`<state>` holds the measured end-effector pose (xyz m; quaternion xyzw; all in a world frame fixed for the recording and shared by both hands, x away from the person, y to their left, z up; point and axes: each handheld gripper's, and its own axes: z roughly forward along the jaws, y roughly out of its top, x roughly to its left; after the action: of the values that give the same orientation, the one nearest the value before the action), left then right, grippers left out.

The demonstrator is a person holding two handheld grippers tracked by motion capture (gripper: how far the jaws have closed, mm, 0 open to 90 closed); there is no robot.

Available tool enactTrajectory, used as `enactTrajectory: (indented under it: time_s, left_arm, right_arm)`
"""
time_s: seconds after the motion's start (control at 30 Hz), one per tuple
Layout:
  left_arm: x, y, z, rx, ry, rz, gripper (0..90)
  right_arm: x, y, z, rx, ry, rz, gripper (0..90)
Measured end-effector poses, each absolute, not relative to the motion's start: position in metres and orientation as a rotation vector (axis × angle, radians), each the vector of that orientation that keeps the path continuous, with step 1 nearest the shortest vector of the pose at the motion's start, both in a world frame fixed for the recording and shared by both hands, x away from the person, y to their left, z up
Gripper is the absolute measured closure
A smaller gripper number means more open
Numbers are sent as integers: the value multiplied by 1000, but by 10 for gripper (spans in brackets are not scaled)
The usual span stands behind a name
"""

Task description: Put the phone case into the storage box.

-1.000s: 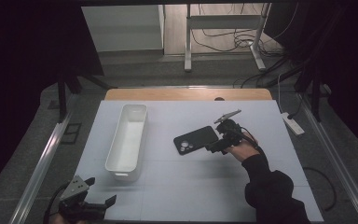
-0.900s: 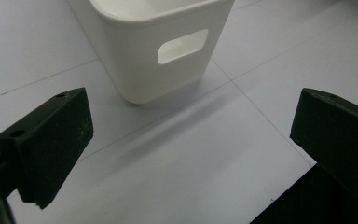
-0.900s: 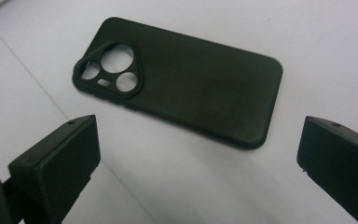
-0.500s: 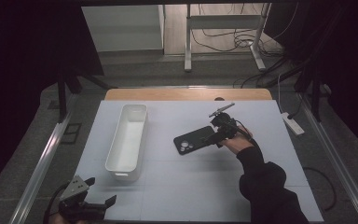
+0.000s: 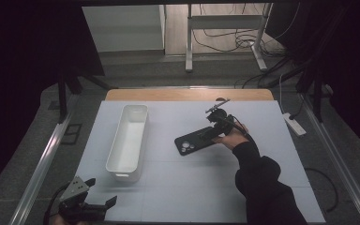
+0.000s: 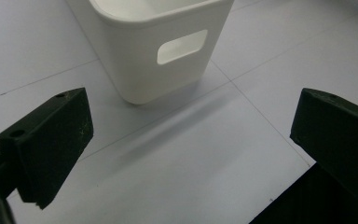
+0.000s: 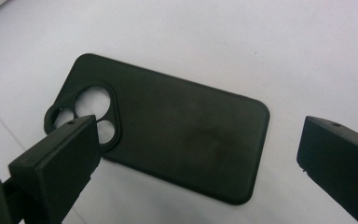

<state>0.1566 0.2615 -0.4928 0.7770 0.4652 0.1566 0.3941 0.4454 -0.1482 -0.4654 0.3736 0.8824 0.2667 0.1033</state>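
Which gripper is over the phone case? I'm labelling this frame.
The right gripper, jaws open over the black phone case. The left gripper waits open near the white bin.

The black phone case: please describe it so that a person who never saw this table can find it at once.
On the pale blue table, look right of the long white bin, near the middle. There the black phone case lies flat, just in front of the right gripper, whose jaws stand open. It is the flat dark rectangle with round camera cut-outs in one corner.
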Motion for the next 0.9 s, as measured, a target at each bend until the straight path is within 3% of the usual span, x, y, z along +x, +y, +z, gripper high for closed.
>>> enactTrajectory:
  time_s: [0.2,0.27,0.3,0.33,0.37,0.4,0.43,0.53,0.77,0.8,0.9]
  left_arm:
    - [157,262,-493,1970,1179,397,0]
    - [156,262,-493,1969,1178,397,0]
    - [156,262,-493,1966,1179,396,0]
    - [156,262,-493,1965,1178,396,0]
    - [156,262,-493,1964,1178,394,0]
    - [156,263,-493,1964,1177,395,0]
    - [156,263,-493,1964,1177,395,0]
    - [156,263,-493,1964,1176,395,0]
    - [156,263,-493,1963,1174,396,0]
    - [156,263,-493,1963,1174,395,0]
    - [156,262,-493,1965,1172,393,0]
  right_arm:
    - [448,-144,-465,1087,2597,783,0]
    - [449,-141,-465,1073,2595,760,48]
    - [450,-140,-465,1074,2587,746,133]
    - [450,-140,-465,1074,2587,746,133]
    - [450,-140,-464,1071,2595,747,269]
    - [450,-139,-464,1080,2600,746,335]
    - [450,-139,-464,1080,2600,746,335]
    - [453,-139,-464,1091,2632,734,524]
    - [457,-137,-467,1061,2670,713,848]
    - [458,-137,-467,1061,2672,708,889]
    - [462,-137,-469,1057,2677,695,900]
